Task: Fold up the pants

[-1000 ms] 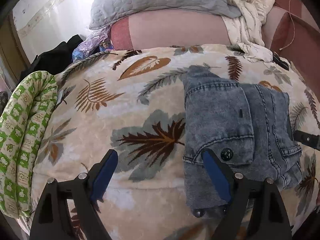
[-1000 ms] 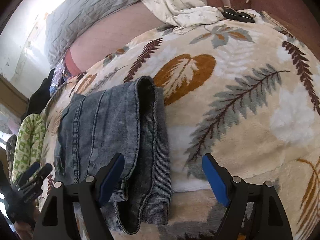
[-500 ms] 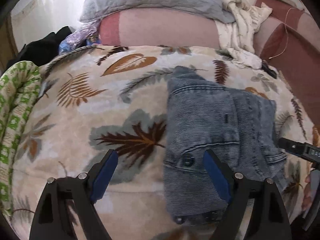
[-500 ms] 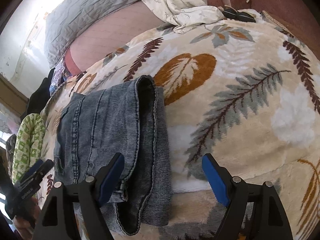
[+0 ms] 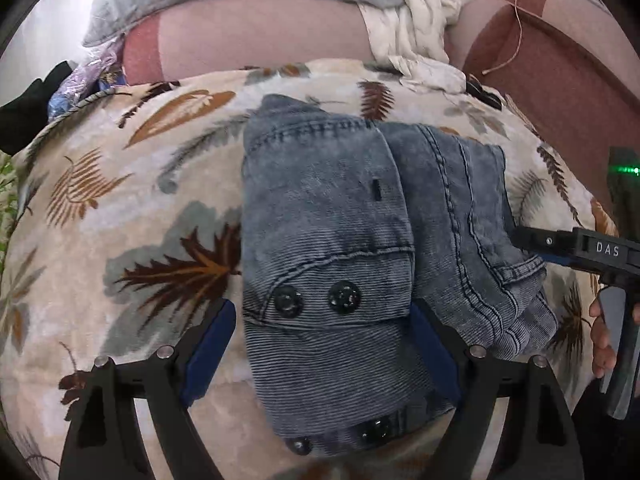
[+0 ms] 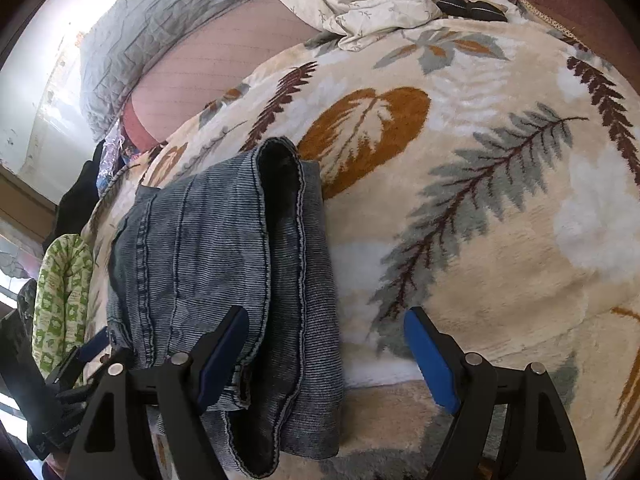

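Left wrist view: pants (image 5: 332, 248), grey-blue denim, already folded into a compact stack, lying on the leaf-print blanket (image 5: 132, 208) near the bed's near edge. Left gripper (image 5: 324, 340) has its blue pads spread wide, straddling the near end of the stack by the two snap buttons; whether the pads touch cloth is unclear, but nothing looks pinched. Stack's long axis runs near to far, in line with the fingers. Right wrist view: right gripper (image 6: 326, 344) also spread, left pad over the stack's right edge, right pad over bare blanket. Left hand looks better centred on the pants; likely it squares or presses the fold.
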The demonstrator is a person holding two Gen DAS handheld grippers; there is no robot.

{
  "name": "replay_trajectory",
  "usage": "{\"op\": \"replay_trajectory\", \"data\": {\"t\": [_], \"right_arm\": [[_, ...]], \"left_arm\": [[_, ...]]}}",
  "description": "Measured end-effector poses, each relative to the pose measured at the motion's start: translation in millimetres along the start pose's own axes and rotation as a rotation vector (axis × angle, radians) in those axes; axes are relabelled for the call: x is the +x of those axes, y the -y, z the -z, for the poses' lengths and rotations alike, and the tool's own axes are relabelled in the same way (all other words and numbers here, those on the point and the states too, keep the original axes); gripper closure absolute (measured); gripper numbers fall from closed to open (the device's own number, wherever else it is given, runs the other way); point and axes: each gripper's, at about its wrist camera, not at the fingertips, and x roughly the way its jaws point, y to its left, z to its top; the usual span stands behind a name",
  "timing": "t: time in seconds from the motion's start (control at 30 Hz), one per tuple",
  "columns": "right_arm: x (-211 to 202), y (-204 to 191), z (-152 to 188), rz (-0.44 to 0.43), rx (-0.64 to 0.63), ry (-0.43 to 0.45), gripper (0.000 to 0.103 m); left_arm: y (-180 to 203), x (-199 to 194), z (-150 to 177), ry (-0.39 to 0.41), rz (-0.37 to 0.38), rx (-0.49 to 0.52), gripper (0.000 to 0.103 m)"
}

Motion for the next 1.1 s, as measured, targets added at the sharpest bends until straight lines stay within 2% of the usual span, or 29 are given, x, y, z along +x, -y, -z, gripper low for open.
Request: {"op": "replay_trajectory", "data": {"t": [0.33, 0.47, 0.53, 0.67, 0.77, 0.9, 1.1], "right_arm": [[9, -7, 0, 0.017, -0.024, -0.009, 0.016], [16, -17, 1, -0.081, -0.047, -0.038, 0.017], [19, -21, 2, -0.108, -0.054, -0.047, 0.023], [20, -22, 3, -0.150, -0.046, -0.055, 0.056], [19, -22, 3, -0.146, -0.055, -0.048, 0.064], [17, -29, 5, -0.119, -0.095, -0.031, 0.065], [8, -40, 8, -0.091, -0.154, 0.018, 0.069]], "left_arm": [[0, 4, -5, 0.013, 0.024, 0.004, 0.016], [2, 4, -5, 0.022, 0.035, 0.012, 0.018], [2, 5, -4, 0.023, 0.035, 0.012, 0.020], [4, 4, -4, 0.032, 0.034, 0.009, 0.024], [8, 2, -3, 0.038, 0.025, 0.013, 0.032], [12, 0, -4, 0.037, 0.002, 0.016, 0.038], [17, -10, -4, 0.068, -0.018, 0.012, 0.053]]}}
